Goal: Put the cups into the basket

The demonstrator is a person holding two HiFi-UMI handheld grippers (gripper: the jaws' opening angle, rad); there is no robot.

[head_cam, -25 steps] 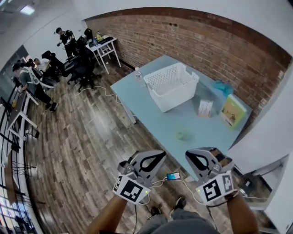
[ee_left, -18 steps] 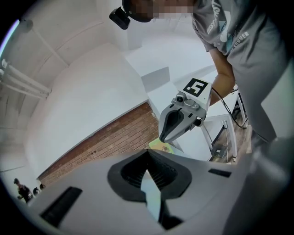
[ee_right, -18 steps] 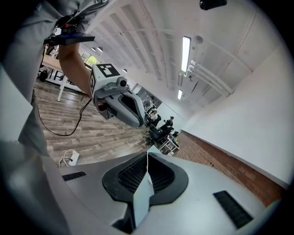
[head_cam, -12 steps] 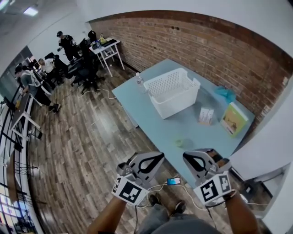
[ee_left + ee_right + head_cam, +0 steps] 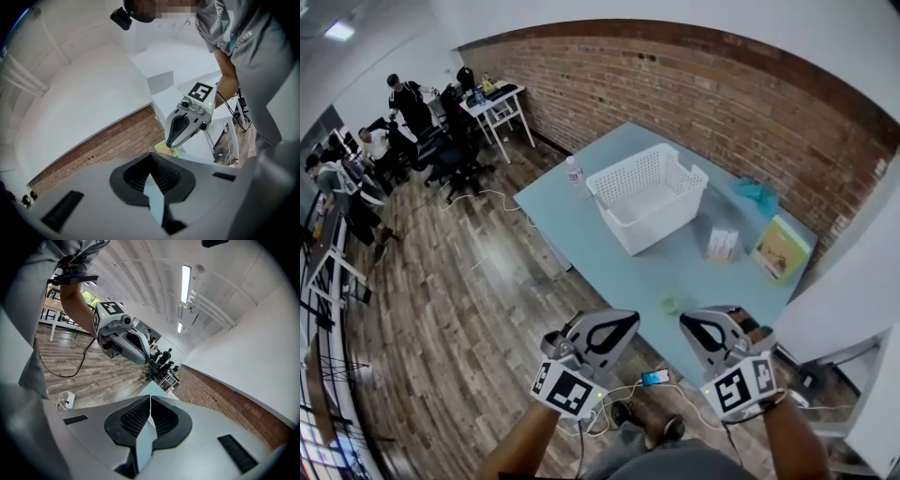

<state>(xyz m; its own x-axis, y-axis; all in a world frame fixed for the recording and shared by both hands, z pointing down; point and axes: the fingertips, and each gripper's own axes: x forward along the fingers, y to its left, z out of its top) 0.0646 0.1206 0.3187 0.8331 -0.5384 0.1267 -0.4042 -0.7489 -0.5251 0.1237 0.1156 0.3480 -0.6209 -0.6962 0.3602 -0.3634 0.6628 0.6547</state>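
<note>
A small pale green cup (image 5: 672,305) stands on the light blue table (image 5: 609,253), near its front edge. The white slatted basket (image 5: 647,195) sits farther back on the table and looks empty. My left gripper (image 5: 630,321) and right gripper (image 5: 686,321) hang side by side in the air just short of the table's front edge, the cup lying between and slightly beyond their tips. Both are shut with nothing held. The left gripper view shows its jaws (image 5: 151,157) together and the right gripper (image 5: 185,126) beside it. In the right gripper view the jaws (image 5: 150,399) meet too.
On the table stand a clear bottle (image 5: 573,172) left of the basket, a small box (image 5: 722,244), a green book (image 5: 780,248) and a teal cloth (image 5: 757,195). A phone on a cable (image 5: 654,377) lies on the wooden floor. People sit at desks (image 5: 403,122) at the far left.
The head view has shifted, and the table and cup now show lower in the frame, closer to the gripper tips. Both grippers keep their pose and stay shut.
</note>
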